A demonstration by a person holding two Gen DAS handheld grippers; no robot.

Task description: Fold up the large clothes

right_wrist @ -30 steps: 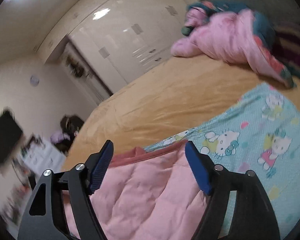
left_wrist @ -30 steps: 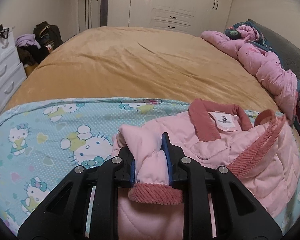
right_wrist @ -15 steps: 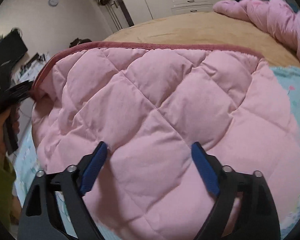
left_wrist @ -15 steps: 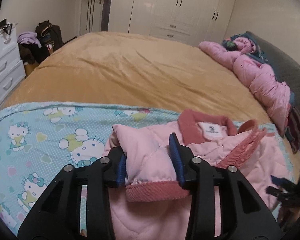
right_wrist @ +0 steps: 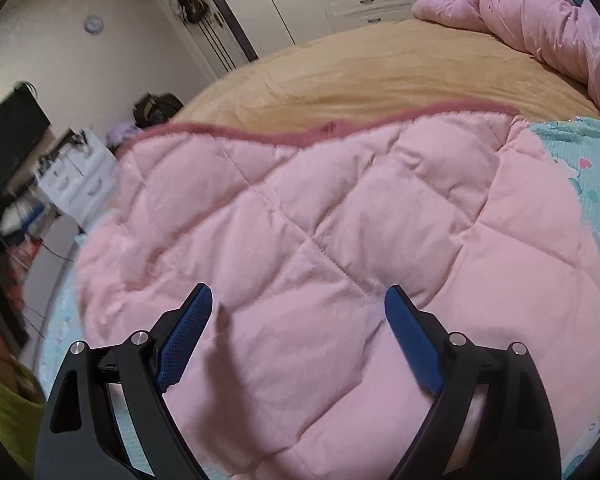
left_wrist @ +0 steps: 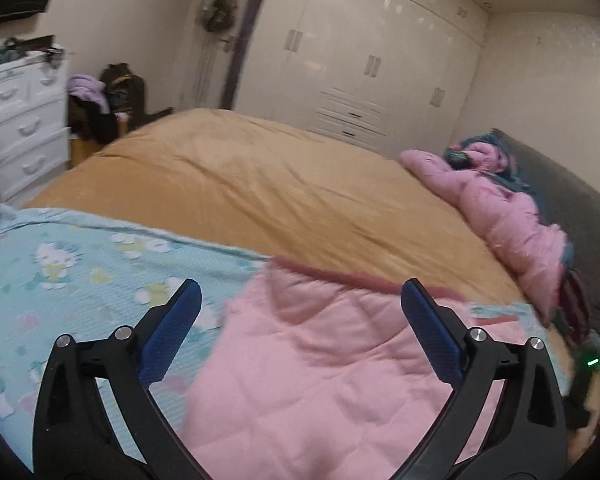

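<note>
Your left gripper (left_wrist: pixel 300 308) is tipped downward over the near edge of the bed (left_wrist: pixel 260 196), its blue pads (left_wrist: pixel 172 336) spread wide with nothing clamped between them. Your right gripper (right_wrist: pixel 300 320) is also pitched downward, jaws wide apart, pads (right_wrist: pixel 186 332) clear of the fabric beneath them. At the far left edge of the right wrist view a yellow-green sleeve (right_wrist: pixel 0 412) is visible; the hand there is too blurred to describe.

Difference from the earlier frames: a second ago your left gripper was closed on the jacket's pink cuff with its ribbed edge. Its jaws have just been opening, the cuff is no longer between them, and the gripper has lifted off the garment. The collar and label, exposed before, are now covered by the quilted back panel. Your right gripper has come down from a raised, tilted position to just above the jacket; its jaws have widened slightly and hold nothing.

The pink quilted jacket (left_wrist: pixel 320 380) lies flat on the cartoon-cat print blanket (left_wrist: pixel 80 272), directly below and ahead of both grippers. In the left wrist view it fills the span between the pads and runs rightward; its darker ribbed hem (right_wrist: pixel 300 132) lies beyond the fingertips. In the right wrist view the jacket (right_wrist: pixel 320 240) spreads beneath and beyond the pads. A pink comforter (left_wrist: pixel 512 220) is heaped well beyond the right of both grippers.
</note>
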